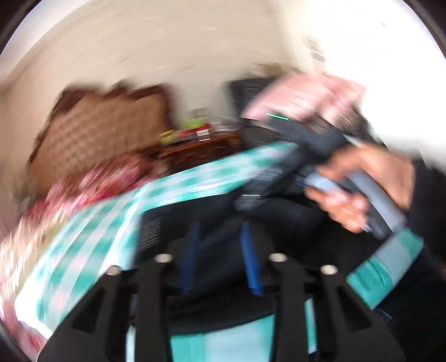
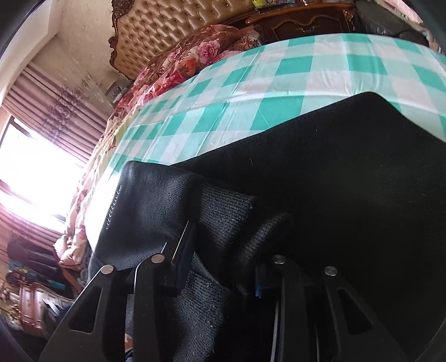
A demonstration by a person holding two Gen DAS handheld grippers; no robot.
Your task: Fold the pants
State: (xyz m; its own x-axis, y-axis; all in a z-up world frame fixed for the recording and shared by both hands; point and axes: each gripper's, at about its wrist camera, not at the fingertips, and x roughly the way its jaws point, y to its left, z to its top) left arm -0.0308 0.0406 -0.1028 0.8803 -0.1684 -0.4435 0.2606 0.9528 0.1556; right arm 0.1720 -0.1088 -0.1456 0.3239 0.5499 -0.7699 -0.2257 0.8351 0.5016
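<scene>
A checked cloth covers the bed — black pants lie on it. Right gripper pinches a pants fold; left gripper stands parted, gripping nothing.

Black pants of ribbed knit fabric lie partly folded on a green-and-white checked surface, one stitched edge bunched up at the near side.

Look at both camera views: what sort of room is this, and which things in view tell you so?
Most likely a bedroom in a home. A tufted headboard stands behind a floral quilt, with a carved wooden bedside cabinet beside them and curtains at a bright window.
</scene>
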